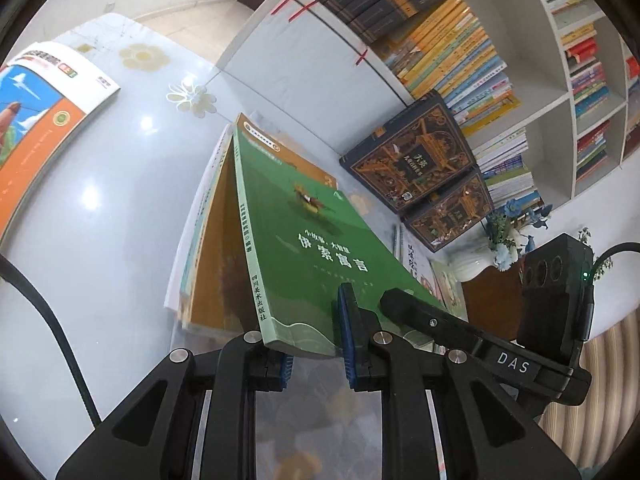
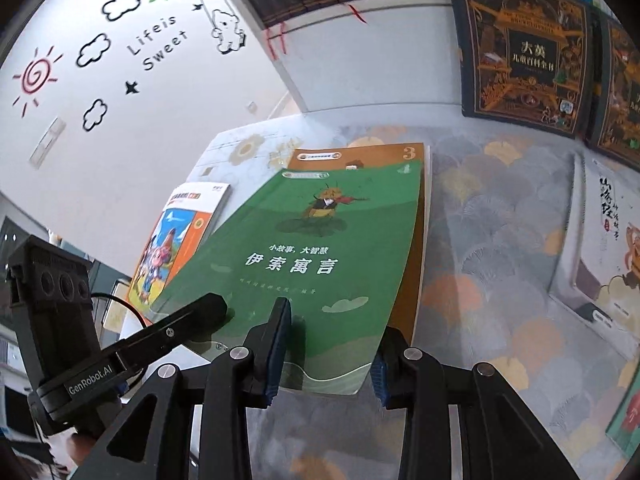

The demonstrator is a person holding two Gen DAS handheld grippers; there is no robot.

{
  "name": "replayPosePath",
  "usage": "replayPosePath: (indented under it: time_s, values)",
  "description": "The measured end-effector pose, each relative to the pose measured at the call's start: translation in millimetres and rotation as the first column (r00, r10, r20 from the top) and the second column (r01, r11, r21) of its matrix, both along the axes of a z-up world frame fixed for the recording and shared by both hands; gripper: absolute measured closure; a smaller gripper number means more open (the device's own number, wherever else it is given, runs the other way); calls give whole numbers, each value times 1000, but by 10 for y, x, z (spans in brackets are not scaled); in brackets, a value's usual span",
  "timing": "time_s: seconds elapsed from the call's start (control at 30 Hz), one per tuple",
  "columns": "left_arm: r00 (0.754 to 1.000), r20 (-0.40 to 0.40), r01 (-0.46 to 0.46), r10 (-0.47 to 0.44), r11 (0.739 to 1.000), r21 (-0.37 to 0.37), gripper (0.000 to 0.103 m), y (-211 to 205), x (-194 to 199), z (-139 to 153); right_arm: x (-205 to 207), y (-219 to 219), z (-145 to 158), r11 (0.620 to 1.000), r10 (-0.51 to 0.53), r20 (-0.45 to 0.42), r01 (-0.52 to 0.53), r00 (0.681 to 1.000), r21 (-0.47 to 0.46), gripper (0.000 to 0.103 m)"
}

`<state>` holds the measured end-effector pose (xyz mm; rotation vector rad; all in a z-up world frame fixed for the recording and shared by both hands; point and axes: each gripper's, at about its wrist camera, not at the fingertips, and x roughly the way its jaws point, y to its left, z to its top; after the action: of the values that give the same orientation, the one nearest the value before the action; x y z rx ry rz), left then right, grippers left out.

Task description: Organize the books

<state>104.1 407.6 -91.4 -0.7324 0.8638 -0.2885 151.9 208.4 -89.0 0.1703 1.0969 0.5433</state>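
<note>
The bench (image 2: 500, 216), under a cloth printed with fan-shaped leaves, carries a small stack of books in front of a white bookshelf (image 1: 560, 92). The green book (image 2: 320, 248) lies on top of an orange book (image 2: 360, 152), its near edge lifted. The left tongs (image 1: 316, 340) pinch the green book's near corner by the spine, pads narrowly set. The right tongs (image 2: 328, 348) grip the same near edge, blue pads pressing either side. The green cover shows white Chinese lettering and a cartoon insect playing a violin.
</note>
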Motion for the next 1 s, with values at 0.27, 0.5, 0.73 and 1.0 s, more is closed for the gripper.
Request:
replayPosePath:
  time_s: [0.27, 0.5, 0.73, 1.0]
  values:
    - [998, -58, -31, 31, 999, -10, 87, 129, 213, -216, 245, 28, -236, 999, -52, -59, 52, 997, 0, 69]
    - [992, -101, -79, 79, 997, -3, 87, 315, 151, -362, 271, 4, -427, 998, -68, -116, 66, 991, -20, 69]
    - [987, -122, -98, 102, 994, 39, 87, 353, 20, -399, 210, 77, -469, 998, -51, -112, 47, 992, -40, 67]
    - [987, -97, -125, 131, 990, 66, 87, 372, -160, -234, 71, -142, -462, 998, -57, -156, 53, 986, -29, 67]
